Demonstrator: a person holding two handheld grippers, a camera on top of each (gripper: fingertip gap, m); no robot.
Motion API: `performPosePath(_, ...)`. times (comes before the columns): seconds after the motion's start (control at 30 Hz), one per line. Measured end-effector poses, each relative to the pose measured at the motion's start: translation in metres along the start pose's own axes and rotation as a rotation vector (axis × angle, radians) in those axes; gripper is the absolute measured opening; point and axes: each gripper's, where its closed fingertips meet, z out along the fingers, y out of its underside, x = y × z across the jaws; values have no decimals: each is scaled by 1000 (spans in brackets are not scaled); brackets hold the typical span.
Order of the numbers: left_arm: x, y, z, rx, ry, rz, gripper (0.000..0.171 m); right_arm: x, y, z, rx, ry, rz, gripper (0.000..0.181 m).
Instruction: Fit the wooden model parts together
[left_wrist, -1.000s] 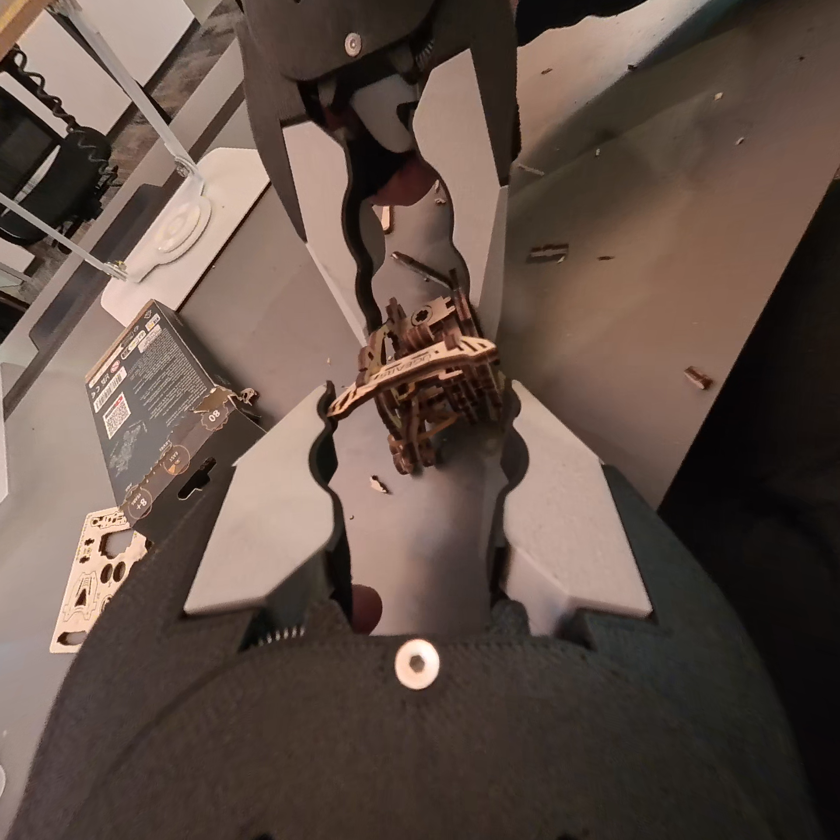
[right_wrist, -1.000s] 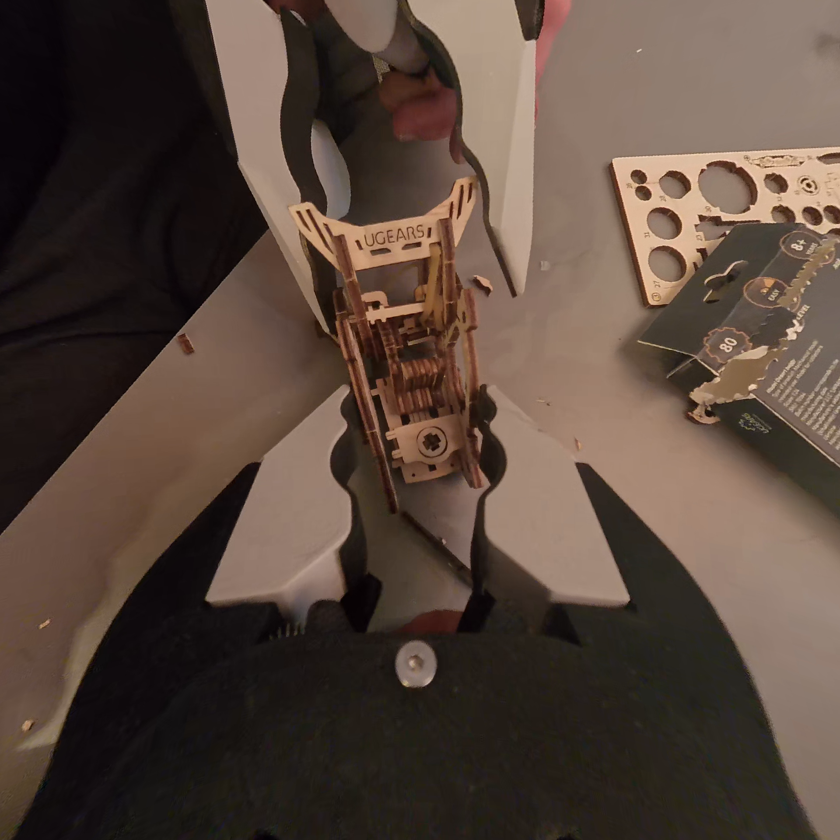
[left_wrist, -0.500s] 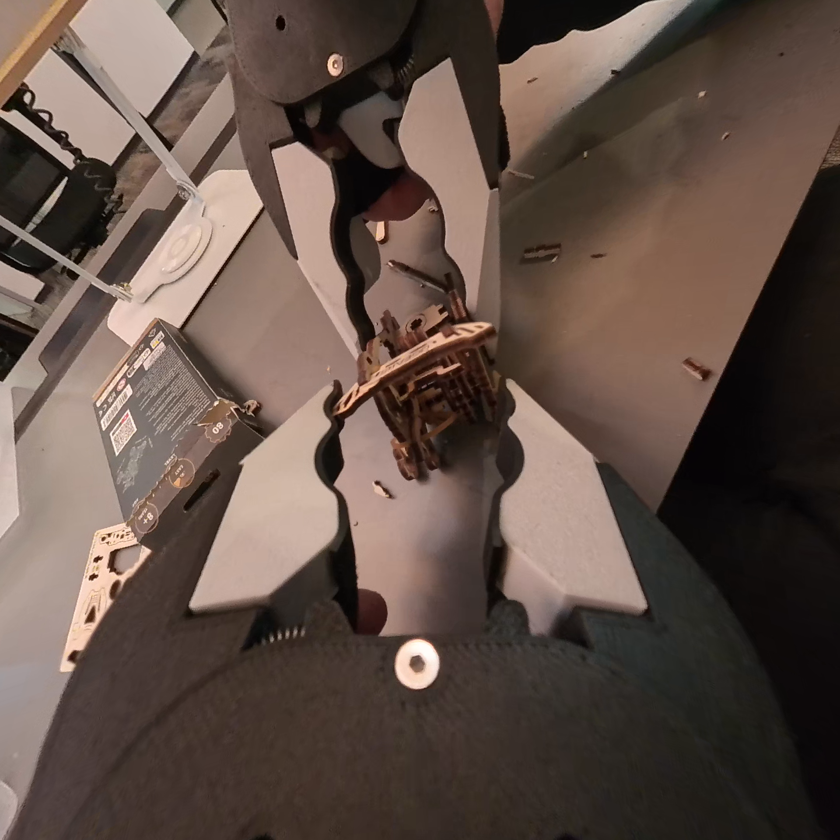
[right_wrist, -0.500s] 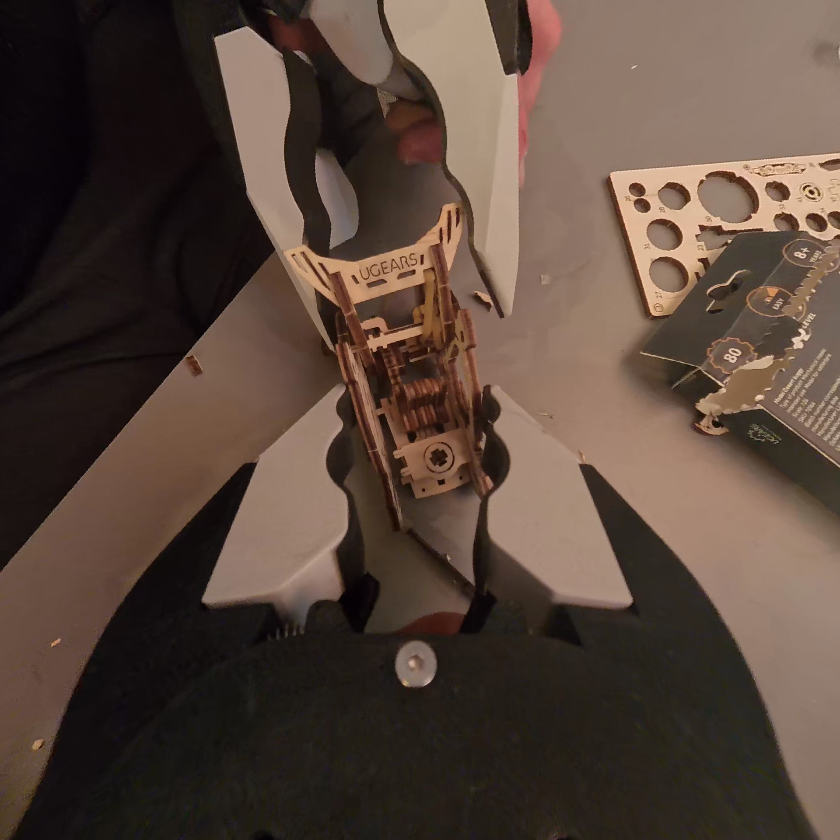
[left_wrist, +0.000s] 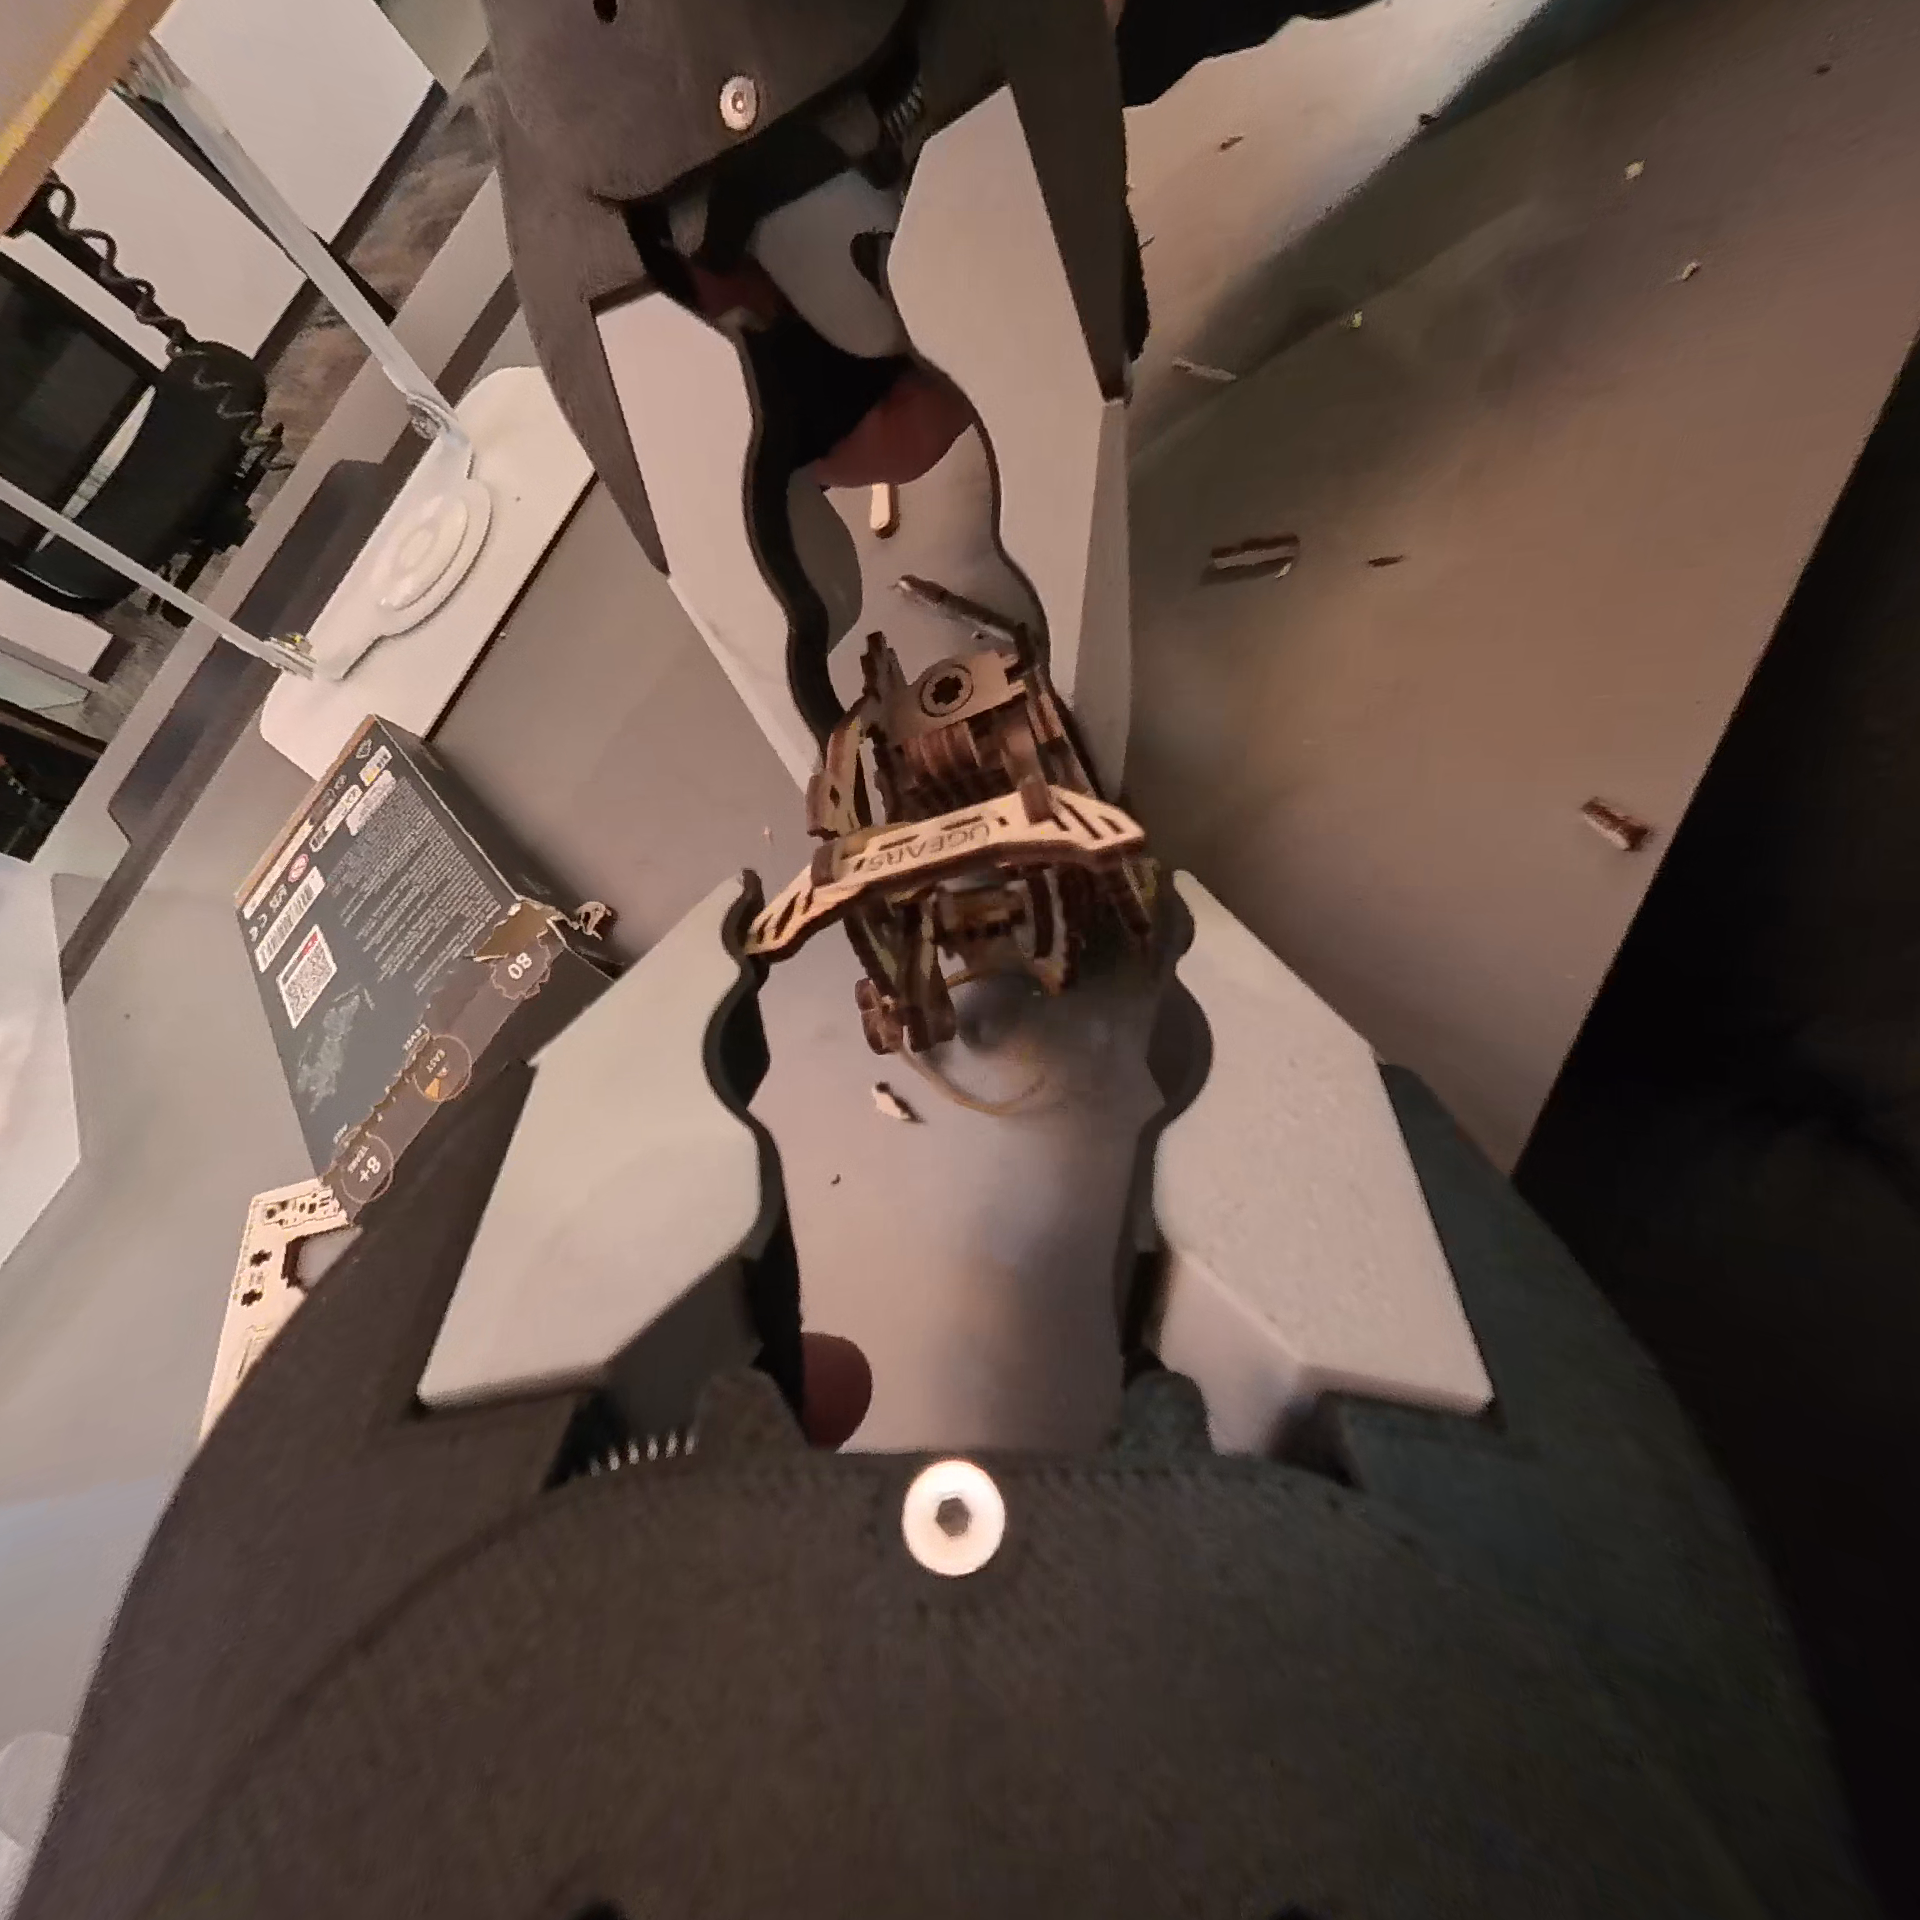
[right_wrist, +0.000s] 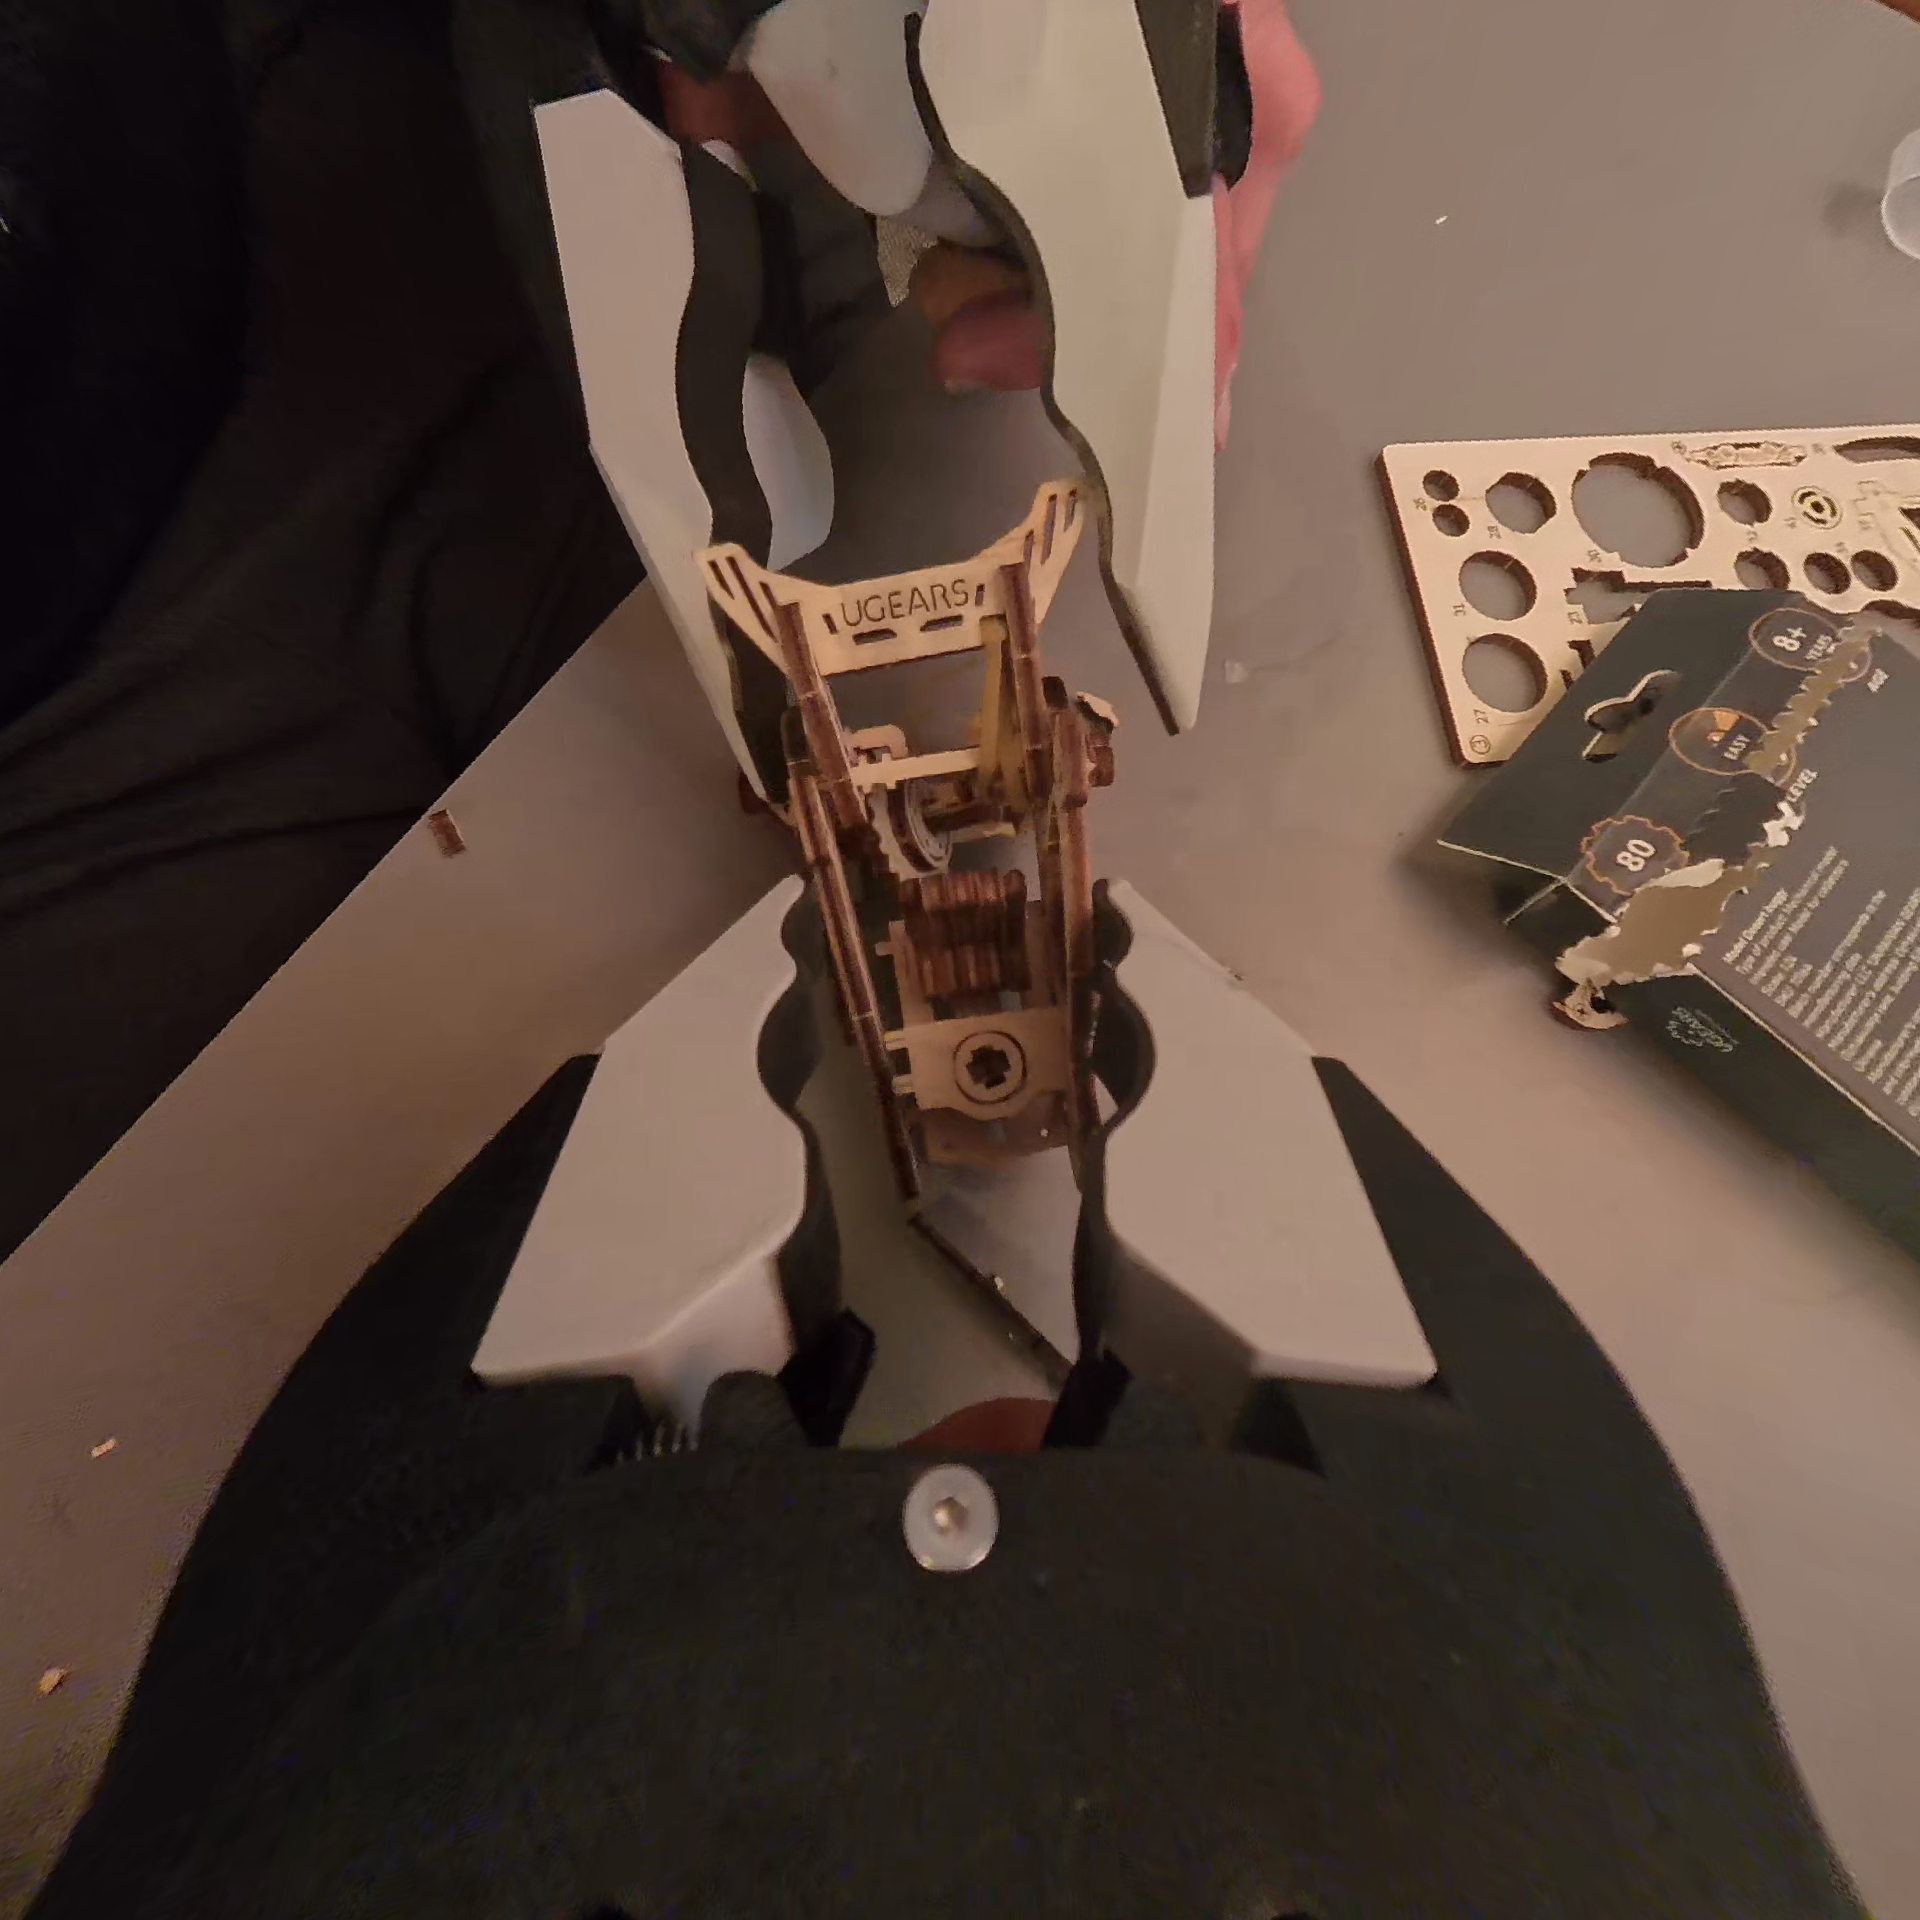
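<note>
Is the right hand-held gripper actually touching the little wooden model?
Touching. In the right wrist view the right hand-held gripper has both fingers pressed against the sides of the wooden model, gripping its lower end.

A wooden model (left_wrist: 966, 831) hangs above the grey table (left_wrist: 1403, 644), pinched at its far end by the right gripper (left_wrist: 945, 717). The left gripper (left_wrist: 961, 914) flanks its near end, jaws apart. Left of the model lie a dark box (left_wrist: 384, 935) and a punched wooden sheet (left_wrist: 255, 1309).
</note>
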Motion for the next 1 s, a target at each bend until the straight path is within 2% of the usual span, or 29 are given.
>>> performPosePath(0.33,-4,6,-1,-15,27,-93,63,3,-1,3,6,-14,25,48)
performPosePath(0.4,-6,7,0,-15,22,-103,59,3,-1,3,4,-27,56,53)
performPosePath(0.67,-8,10,-1,-35,8,-67,62,11,-1,0,4,32,35,56)
performPosePath(0.77,-8,10,-1,-44,0,-62,66,13,-5,-5,14,63,1,55)
performPosePath(0.87,-9,10,-2,-42,-1,-69,64,13,-7,-4,23,71,-20,47)
performPosePath(1.0,-11,10,-1,-43,-8,-80,63,13,-7,-4,39,67,-14,47)
